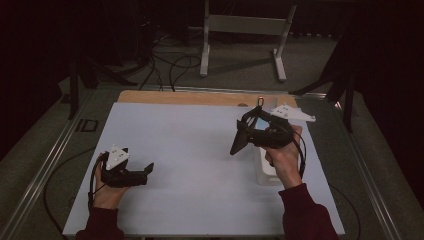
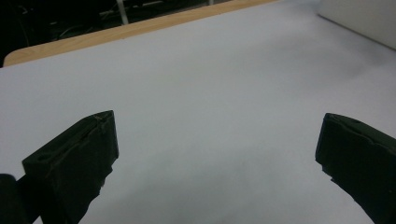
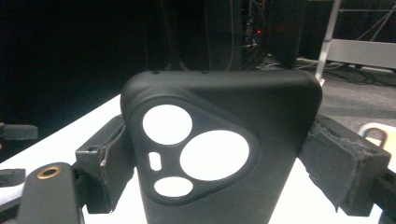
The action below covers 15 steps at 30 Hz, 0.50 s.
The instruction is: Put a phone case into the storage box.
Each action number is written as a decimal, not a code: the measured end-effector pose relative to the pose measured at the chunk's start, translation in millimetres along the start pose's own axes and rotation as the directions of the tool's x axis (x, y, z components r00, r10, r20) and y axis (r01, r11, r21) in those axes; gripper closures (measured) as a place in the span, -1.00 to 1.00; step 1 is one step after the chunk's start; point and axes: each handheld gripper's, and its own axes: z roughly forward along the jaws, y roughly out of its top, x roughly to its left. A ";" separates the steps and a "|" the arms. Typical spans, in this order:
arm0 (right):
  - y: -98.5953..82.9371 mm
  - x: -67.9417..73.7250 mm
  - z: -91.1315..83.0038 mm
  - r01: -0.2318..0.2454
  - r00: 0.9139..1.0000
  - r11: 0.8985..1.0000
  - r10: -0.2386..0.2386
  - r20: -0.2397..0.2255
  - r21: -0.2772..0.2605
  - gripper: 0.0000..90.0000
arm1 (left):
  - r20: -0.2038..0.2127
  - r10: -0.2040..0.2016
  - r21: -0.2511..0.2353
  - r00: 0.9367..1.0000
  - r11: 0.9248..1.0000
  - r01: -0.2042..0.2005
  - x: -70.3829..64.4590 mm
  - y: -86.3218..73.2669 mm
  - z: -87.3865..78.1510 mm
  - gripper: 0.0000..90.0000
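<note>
A black phone case (image 3: pixel 224 154) with round camera cut-outs stands upright between the jaws of my right gripper (image 3: pixel 219 158), which is shut on its two sides. In the high view this right gripper (image 1: pixel 245 135) is raised over the right half of the white mat, and the case (image 1: pixel 238 141) hangs tilted from it. My left gripper (image 1: pixel 145 172) rests low near the mat's front left, pointing right. In the left gripper view its fingers (image 2: pixel 74 158) stand wide apart, open, with bare white surface between them.
A white box (image 1: pixel 265 167) lies on the mat (image 1: pixel 190 150) under my right hand; its corner (image 2: pixel 364 18) shows in the left gripper view. A wooden table edge (image 1: pixel 200 97) runs along the back. Cables and a metal frame (image 1: pixel 245 35) stand on the floor beyond.
</note>
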 end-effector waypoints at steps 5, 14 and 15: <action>3.2 -5.9 -0.2 -0.009 1.000 1.000 0.009 0.021 -0.002 -0.65 | -0.010 -0.012 -0.002 1.000 1.000 0.012 3.9 -1.3 -1.8 -1.00; 11.4 -16.1 -0.2 -0.015 0.998 1.000 0.016 0.056 -0.015 -0.65 | -0.018 -0.023 -0.006 1.000 1.000 0.023 7.4 -2.8 -3.5 -1.00; 12.1 -17.4 -0.1 -0.016 0.998 1.000 0.017 0.060 -0.017 -0.65 | -0.019 -0.024 -0.007 1.000 1.000 0.024 7.6 -2.8 -3.5 -1.00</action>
